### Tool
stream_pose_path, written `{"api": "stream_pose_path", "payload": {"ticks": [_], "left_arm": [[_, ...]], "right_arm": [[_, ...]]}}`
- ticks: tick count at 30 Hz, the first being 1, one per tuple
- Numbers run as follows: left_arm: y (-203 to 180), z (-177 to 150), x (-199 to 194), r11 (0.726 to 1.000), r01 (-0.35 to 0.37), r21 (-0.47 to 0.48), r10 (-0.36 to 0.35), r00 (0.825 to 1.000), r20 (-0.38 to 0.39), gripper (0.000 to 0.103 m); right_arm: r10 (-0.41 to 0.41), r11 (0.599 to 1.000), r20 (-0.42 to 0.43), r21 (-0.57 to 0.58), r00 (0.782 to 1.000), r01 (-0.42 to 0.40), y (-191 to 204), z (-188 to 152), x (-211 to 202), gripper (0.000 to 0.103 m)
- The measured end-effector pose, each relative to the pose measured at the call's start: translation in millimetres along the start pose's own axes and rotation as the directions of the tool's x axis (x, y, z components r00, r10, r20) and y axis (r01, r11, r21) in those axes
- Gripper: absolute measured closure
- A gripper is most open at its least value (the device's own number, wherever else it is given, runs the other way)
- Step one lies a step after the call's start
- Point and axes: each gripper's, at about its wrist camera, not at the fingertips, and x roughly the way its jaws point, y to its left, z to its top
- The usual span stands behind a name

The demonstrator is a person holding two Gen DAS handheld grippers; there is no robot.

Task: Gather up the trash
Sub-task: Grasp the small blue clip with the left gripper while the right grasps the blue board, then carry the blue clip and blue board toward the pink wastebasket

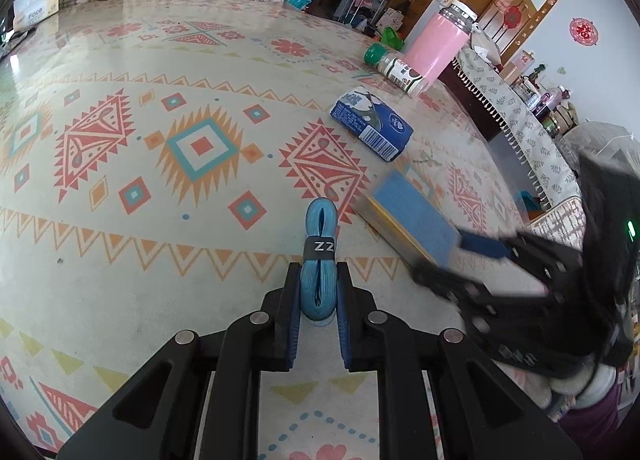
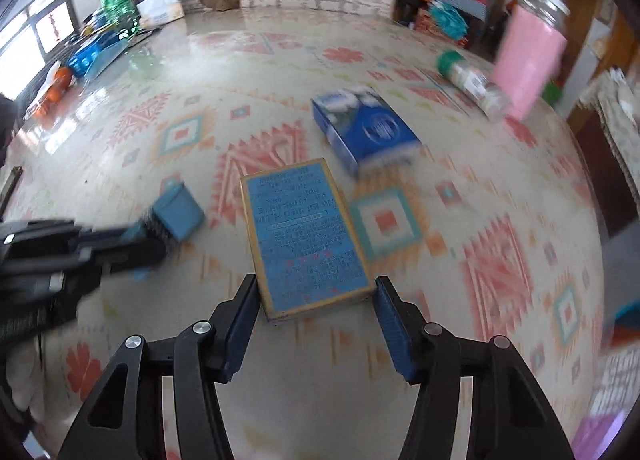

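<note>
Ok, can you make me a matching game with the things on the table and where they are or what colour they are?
Things:
1. blue strap bundle
2. flat blue box
3. tumbler
4. spice jar

Clues:
A. lying on its side, green cap
B. pink, standing up
C. squeezed in the left jaws
D. between the right jaws, which are open wide

Pairs: 1-C, 2-D, 3-B, 4-A

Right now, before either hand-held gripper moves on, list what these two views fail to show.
- Print on the blue flat box: right wrist view, motion blur.
- Spice jar label: too small in the left view, blurred in the right.
- Bottom end of the blue strap bundle: left wrist view, hidden between the left hand-held gripper pads.
- A trash bin: in neither view.
</note>
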Motion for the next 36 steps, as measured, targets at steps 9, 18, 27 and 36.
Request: {"api": "stream_pose_path", "payload": {"ticks": [9,18,27,36], "left_arm": [[-3,-1,1,1.000,-0.013,0.001,0.013,1.000,0.009,0.088],[-3,-1,1,1.000,-0.020,0.009,0.020,1.000,0.017,0.088],[-5,-2,0,0.999,-0.041,0.013,0.040,0.998,0.042,0.089],[-19,-6,-13,0.995,-0.081,0.063,0.073,0.991,0.110,0.089]], "right_arm": [[-0.027,1.000,0.034,0.014,0.999,0.026,-6,-14,-11,0.017],[-0.050,0.999,0.066,-0.009,0.997,0.051,5,-4,1,0.022],[-0.023,0.999,0.096,0.043,0.995,0.019,9,-28,-15,0.044],[-0.021,0.978,0.190,0.209,0.982,-0.019,-17,-86,-75,0.044]]}}
